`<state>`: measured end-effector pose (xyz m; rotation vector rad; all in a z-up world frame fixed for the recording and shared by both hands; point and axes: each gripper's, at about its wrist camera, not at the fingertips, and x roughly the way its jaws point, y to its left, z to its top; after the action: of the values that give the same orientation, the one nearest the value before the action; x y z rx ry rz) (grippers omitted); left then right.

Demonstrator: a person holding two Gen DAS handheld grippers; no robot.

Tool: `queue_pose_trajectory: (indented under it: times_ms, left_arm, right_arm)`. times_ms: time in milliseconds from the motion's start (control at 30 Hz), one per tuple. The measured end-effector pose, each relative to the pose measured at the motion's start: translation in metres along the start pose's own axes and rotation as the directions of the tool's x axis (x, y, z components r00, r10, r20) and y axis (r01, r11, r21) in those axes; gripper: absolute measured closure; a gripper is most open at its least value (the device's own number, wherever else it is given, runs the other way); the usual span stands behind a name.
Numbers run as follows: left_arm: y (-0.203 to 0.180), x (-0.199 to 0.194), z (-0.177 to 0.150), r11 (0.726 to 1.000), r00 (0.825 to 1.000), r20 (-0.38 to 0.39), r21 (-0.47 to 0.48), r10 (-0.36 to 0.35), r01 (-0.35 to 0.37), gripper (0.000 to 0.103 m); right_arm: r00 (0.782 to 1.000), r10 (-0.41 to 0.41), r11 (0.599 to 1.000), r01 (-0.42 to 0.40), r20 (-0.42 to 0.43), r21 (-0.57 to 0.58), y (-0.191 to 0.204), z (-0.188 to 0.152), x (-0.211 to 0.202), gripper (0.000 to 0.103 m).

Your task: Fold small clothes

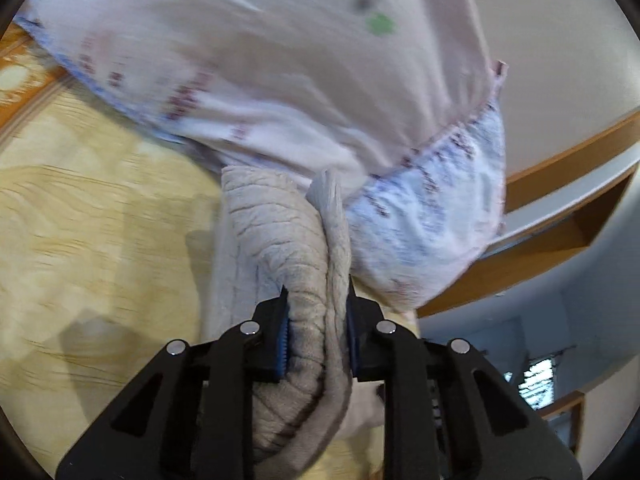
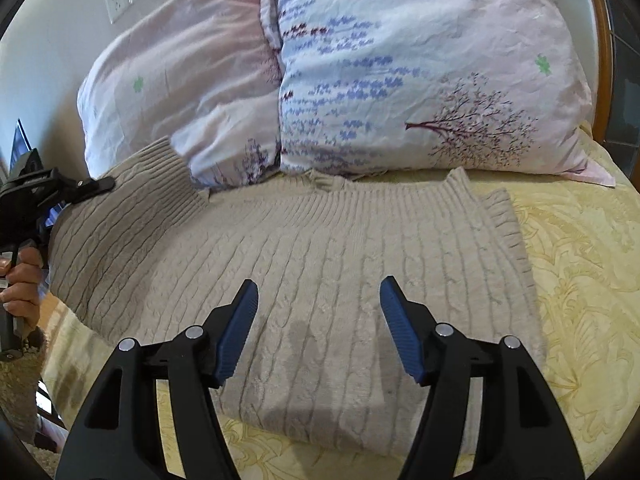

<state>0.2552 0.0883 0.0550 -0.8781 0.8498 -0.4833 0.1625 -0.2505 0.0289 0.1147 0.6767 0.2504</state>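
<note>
left gripper [image 1: 318, 308] pinching beige sweater [image 2: 320, 280] sleeve, right gripper [image 2: 318, 292] spread above

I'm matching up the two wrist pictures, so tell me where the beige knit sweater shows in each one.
Left wrist view: the beige knit sweater is bunched at bottom centre, clamped in the left gripper.
Right wrist view: the sweater lies spread across the middle, ahead of the open right gripper.
Shared landmark: the floral pillow, just behind the sweater.
</note>
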Motion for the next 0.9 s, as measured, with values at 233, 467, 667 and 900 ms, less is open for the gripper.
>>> queue_pose_trajectory:
  times_ms: [233, 467, 667, 900]
  left_arm:
    - [-0.053, 0.052, -0.017, 0.996, 0.994, -0.056, 0.017, -0.089, 0.091, 0.083]
    - [-0.088, 0.135, -0.066, 0.994, 0.978, -0.185, 0.043, -0.091, 0.101, 0.082]
    - [-0.096, 0.156, -0.092, 0.963, 0.892, -0.382, 0.015, -0.242, 0.268, 0.077]
    - [-0.083, 0.064, -0.062, 0.968, 0.989, -0.136, 0.237, -0.055, 0.086, 0.041]
  right_arm:
    - [1.000, -0.015, 0.998, 0.014, 0.016, 0.060, -0.029, 0.002, -0.012, 0.038]
    - [0.999, -0.044, 0.990, 0.040, 0.024, 0.136, -0.059, -0.003, -0.023, 0.038]
    - [0.998, -0.049, 0.978, 0.040, 0.041, 0.205, -0.082, -0.003, -0.042, 0.038]
    - [0.974, 0.227, 0.908, -0.209, -0.009, 0.364, -0.096, 0.017, -0.036, 0.038]
